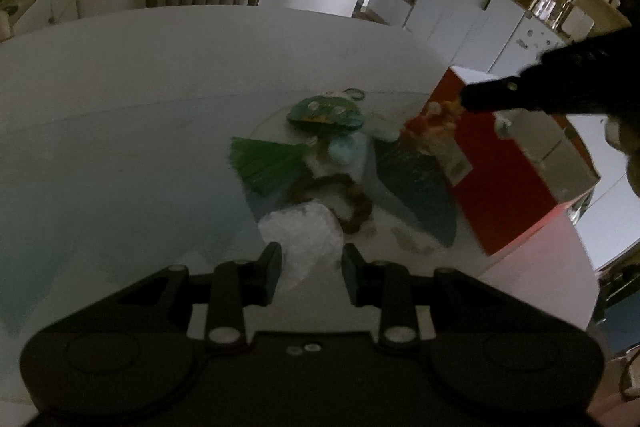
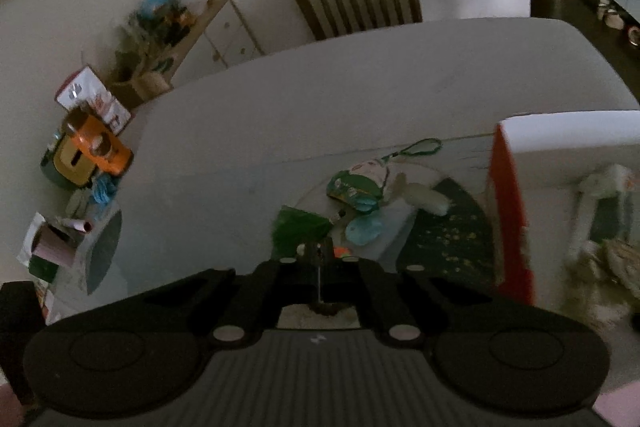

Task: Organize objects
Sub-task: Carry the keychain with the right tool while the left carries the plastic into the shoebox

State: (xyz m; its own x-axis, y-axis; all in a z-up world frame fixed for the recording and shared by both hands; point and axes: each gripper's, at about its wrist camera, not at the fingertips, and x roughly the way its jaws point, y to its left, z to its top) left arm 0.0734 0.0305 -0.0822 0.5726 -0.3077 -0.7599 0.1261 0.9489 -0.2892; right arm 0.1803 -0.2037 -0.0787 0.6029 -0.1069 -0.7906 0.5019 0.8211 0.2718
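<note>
Dim light blurs our desk (image 1: 120, 99); right gripper (image 2: 319, 259) fingers clench an orange toy (image 1: 434, 119), left gripper (image 1: 310, 267) grasps crinkly plastic (image 1: 300, 227); either may slip.

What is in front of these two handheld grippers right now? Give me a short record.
Surface: white table
Container: red open-topped cardboard box, at the right
Pile: green fringed tassel, brown braided ring, crumpled clear plastic bag
Left gripper: part-open around the bag; grip unclear
Right gripper: shut, apparently pinching an orange-red trinket
</note>
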